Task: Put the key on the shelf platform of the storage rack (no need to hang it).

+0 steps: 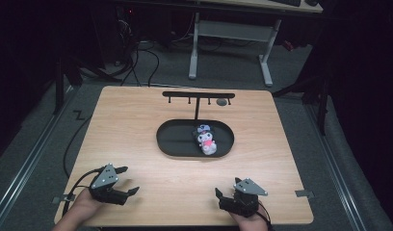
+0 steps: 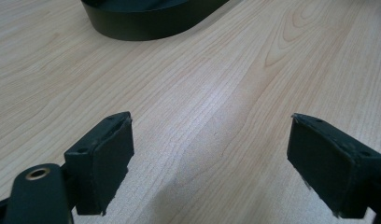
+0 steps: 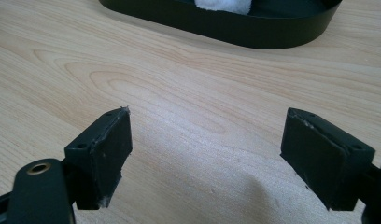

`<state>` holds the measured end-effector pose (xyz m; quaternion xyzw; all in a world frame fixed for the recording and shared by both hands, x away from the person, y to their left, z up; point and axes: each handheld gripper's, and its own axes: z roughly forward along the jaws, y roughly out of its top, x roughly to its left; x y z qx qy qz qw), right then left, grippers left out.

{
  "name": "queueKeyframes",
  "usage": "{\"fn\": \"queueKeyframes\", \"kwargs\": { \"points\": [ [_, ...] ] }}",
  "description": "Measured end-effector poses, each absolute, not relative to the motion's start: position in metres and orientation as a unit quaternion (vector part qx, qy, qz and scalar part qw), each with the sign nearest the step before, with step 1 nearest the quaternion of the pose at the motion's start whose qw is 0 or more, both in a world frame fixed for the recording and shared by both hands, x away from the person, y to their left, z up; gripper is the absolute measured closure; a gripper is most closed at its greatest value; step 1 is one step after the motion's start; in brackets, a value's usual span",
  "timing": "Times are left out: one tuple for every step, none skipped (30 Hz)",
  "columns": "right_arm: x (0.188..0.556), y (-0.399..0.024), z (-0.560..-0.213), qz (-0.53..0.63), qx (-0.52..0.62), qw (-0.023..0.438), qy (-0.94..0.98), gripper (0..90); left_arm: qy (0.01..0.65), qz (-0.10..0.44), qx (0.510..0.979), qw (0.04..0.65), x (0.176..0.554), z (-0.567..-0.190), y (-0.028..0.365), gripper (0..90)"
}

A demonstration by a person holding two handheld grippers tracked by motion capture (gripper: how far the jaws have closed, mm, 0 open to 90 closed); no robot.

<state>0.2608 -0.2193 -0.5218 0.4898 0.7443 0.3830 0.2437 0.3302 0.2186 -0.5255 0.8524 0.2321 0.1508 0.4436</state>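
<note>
At the near edge of the wooden table [image 1: 137, 120], the left gripper [image 1: 127, 180] rests in the person's left hand [image 1: 79, 207], with its jaws spread wide and nothing between them. In the left gripper view the two black pads [image 2: 104, 158] stand far apart over bare wood. Well to its right, along the same near edge, the right gripper [image 1: 227, 190] is held in the same way, jaws wide open and empty; in the right gripper view its pads [image 3: 107, 149] also frame only the wood grain.

Ahead of both grippers, about between them and a little closer to the right one, lies a black oval tray [image 1: 173, 139]. Inside the tray, toward its right end, a small plush toy [image 1: 206, 139] lies, white with pink and dark parts. From the right gripper, a white part of the toy [image 3: 223, 4] is seen above the tray wall [image 3: 254, 35]. Behind the tray stands a black rack [image 1: 198, 96] with small hooks.
</note>
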Motion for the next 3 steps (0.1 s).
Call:
{"fn": "queueKeyframes", "kwargs": {
  "points": [
    [0.2606, -0.2192, -0.5217, 0.383, 0.490, 0.244, 0.744, 16.5, 0.232, 0.151, 0.852, 0.444, 0.3303, -0.5255, 0.2186, 15.5],
    [0.2605, -0.2192, -0.5215, 0.384, 0.490, 0.244, 0.744, 16.5, 0.232, 0.151, 0.852, 0.444, 0.3302, -0.5255, 0.2186, 15.6],
    [0.2606, -0.2192, -0.5213, 0.384, 0.489, 0.245, 0.744, 16.5, 0.232, 0.151, 0.852, 0.443, 0.3301, -0.5255, 0.2186, 15.5]
  ]
}}
